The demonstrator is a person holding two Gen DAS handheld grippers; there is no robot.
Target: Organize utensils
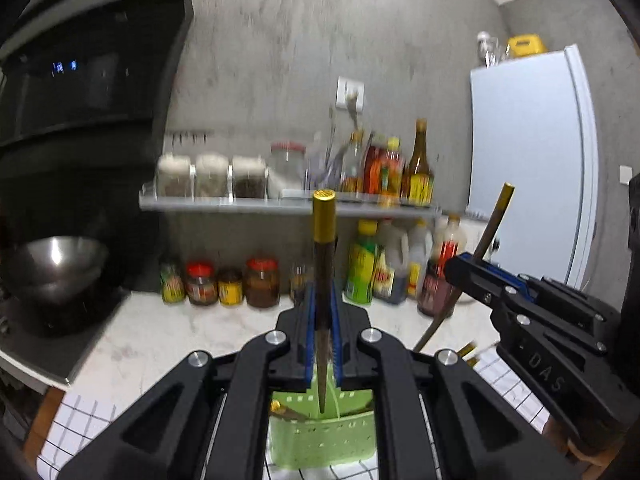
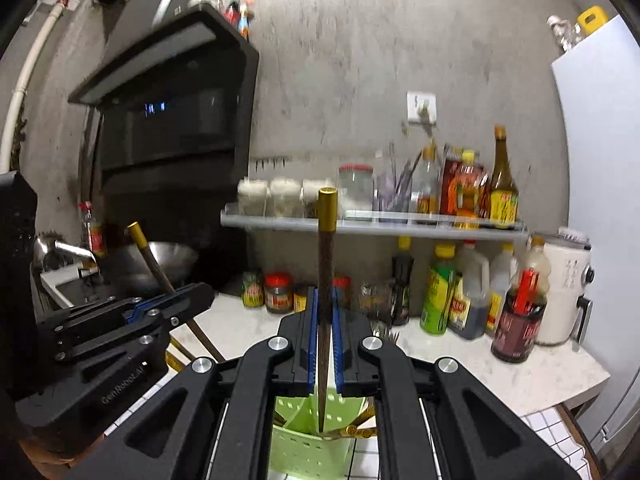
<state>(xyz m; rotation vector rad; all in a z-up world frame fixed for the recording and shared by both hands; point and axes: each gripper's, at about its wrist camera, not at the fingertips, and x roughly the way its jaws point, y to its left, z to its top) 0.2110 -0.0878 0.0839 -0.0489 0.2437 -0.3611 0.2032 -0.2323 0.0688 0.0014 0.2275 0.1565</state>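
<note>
My left gripper (image 1: 323,300) is shut on a dark chopstick (image 1: 323,280) with a gold cap, held upright, tip over the green perforated utensil holder (image 1: 324,436). My right gripper (image 2: 325,304) is shut on a second gold-capped chopstick (image 2: 326,276), also upright above the same green holder (image 2: 304,440). The right gripper (image 1: 468,268) shows at the right in the left wrist view with its chopstick (image 1: 494,220) tilted. The left gripper (image 2: 192,294) shows at the left in the right wrist view with its chopstick (image 2: 150,256) tilted. More gold-capped chopsticks (image 2: 356,432) lie in the holder.
A white marble counter (image 1: 160,332) carries jars and sauce bottles (image 1: 260,282) below a grey shelf (image 1: 224,202) of jars. A steel wok (image 1: 56,264) sits on the stove at left under a black hood. A white fridge (image 1: 528,160) stands right. A checked cloth (image 1: 72,420) lies under the holder.
</note>
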